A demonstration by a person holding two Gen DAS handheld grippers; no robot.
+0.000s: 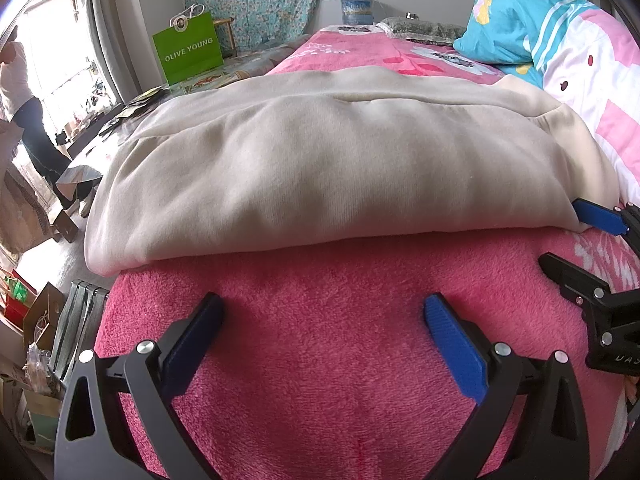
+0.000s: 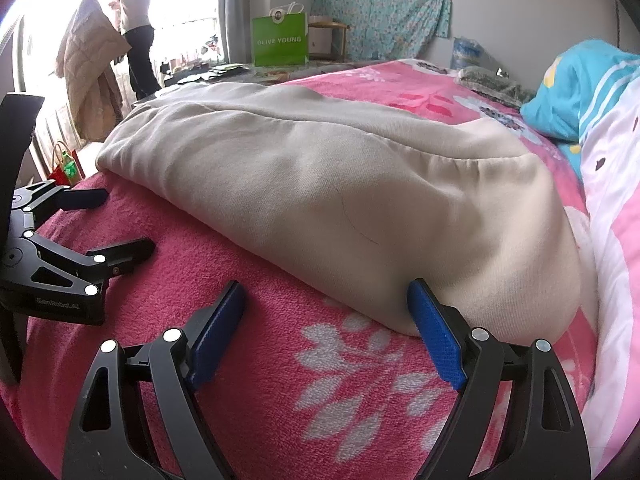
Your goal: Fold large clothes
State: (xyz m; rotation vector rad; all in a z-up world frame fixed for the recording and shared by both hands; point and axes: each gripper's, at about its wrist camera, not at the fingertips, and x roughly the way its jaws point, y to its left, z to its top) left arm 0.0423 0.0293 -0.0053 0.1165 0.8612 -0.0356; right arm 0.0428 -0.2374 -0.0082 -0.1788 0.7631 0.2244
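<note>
The cream fleece garment (image 1: 320, 168), already doubled into a thick band, lies across the pink plush blanket (image 1: 320, 340) on the bed. For the next fold, we judge it best to take the near edge at both ends together, pinching all layers, and to lift evenly so the band does not skew.

The left gripper (image 1: 322, 320) hovers low over the blanket, short of the garment's near edge, jaws spread wide and holding nothing. The right gripper (image 2: 326, 308) sits at the garment's right end, jaws equally wide, one blue pad (image 2: 434, 340) touching or just beside the cloth, nothing grasped.
</note>
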